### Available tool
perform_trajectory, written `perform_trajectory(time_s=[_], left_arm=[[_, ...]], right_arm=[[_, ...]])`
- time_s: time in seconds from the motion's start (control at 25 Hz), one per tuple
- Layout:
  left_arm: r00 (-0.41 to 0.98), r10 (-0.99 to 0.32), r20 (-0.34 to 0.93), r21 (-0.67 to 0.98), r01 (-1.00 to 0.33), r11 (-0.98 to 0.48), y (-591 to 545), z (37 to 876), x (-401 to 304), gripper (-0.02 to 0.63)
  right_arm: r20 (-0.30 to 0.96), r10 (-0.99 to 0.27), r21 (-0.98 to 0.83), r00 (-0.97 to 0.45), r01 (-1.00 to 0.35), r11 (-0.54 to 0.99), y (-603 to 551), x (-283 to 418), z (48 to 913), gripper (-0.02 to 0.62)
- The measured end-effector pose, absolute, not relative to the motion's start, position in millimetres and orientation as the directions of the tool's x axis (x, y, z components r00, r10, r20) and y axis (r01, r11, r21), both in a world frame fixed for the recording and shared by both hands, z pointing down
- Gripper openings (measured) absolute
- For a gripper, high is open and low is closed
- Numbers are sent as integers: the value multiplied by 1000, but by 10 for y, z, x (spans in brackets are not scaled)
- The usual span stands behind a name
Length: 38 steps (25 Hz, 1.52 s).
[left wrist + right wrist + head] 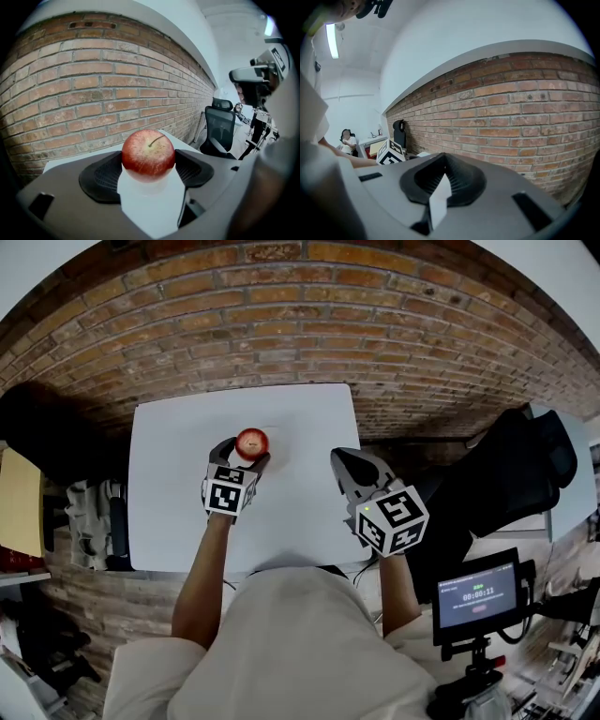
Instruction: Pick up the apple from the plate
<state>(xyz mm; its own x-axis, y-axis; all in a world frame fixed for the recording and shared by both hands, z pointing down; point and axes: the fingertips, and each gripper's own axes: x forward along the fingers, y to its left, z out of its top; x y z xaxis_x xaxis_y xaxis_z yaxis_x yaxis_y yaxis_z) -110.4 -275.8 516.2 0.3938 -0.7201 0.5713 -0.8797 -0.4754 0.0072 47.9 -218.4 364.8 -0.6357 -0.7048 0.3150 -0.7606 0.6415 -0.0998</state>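
A red apple (251,442) with a short stem sits between the two black pads of my left gripper (246,452), which is shut on it over the middle of the white table (169,521). In the left gripper view the apple (148,154) fills the gap between the pads (101,177), with the white tabletop below it. I cannot make out a plate against the white top. My right gripper (343,463) is held off to the right over the table's right edge, shut and empty; its pads (461,180) meet at the tips.
A brick wall (300,315) runs behind the table. A black office chair (525,465) stands to the right, and a small screen on a stand (476,598) at the lower right. Shelving and clutter (89,512) sit to the left of the table.
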Motion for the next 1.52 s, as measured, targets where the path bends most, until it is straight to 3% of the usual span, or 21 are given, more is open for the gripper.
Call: perform_trajectory(time_s=[0.92,1.52], left_arm=[[409,-842,353,14,-902,-432,-2426,4074,-1280,357],[501,-838,216,-2,-858,-514,-2280,3449,-1111,357]], right_arm=[[232,-681,-39,-695,-706,707,-2199,205,3266,3],[205,-686,-8,-698,-702,712,-2229,170,3072,3]])
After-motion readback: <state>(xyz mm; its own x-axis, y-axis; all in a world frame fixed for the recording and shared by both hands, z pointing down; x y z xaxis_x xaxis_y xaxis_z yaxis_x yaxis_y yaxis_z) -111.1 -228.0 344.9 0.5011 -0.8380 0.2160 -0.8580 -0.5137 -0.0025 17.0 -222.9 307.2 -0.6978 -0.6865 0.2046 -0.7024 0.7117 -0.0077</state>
